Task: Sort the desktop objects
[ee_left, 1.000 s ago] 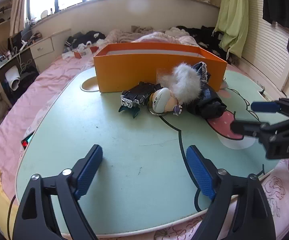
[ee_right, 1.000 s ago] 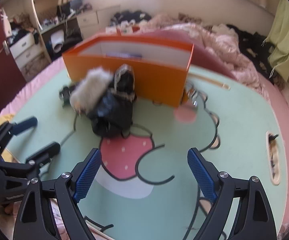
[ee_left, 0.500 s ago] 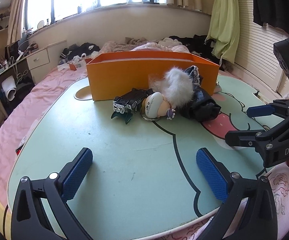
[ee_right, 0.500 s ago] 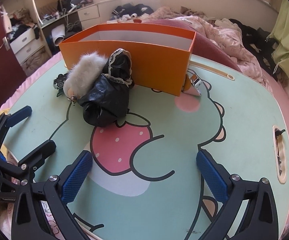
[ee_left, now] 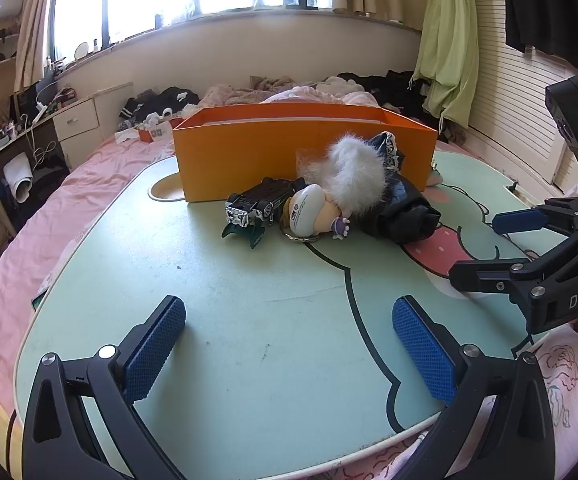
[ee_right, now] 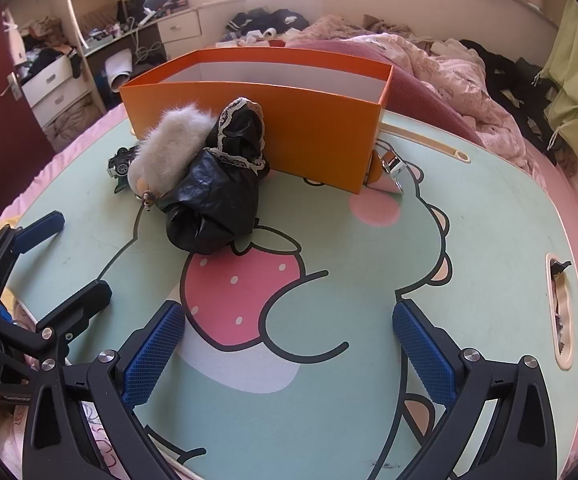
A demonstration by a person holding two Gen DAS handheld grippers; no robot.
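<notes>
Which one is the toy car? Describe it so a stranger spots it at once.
Find the orange box on the green table. In front of it lies a small heap: the toy car is at its left end, beside a doll. It alone is hard, black and chrome; its neighbours are fur and cloth.

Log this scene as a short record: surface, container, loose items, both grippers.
surface: green cartoon-print table
container: orange box, open top, inside hidden from these views
loose items: toy car, small doll figure, white fur piece, black bag, all heaped against the box front
left gripper: open, nothing between the jaws, jaws just widened
right gripper: open, nothing between the jaws, jaws just widened
</notes>
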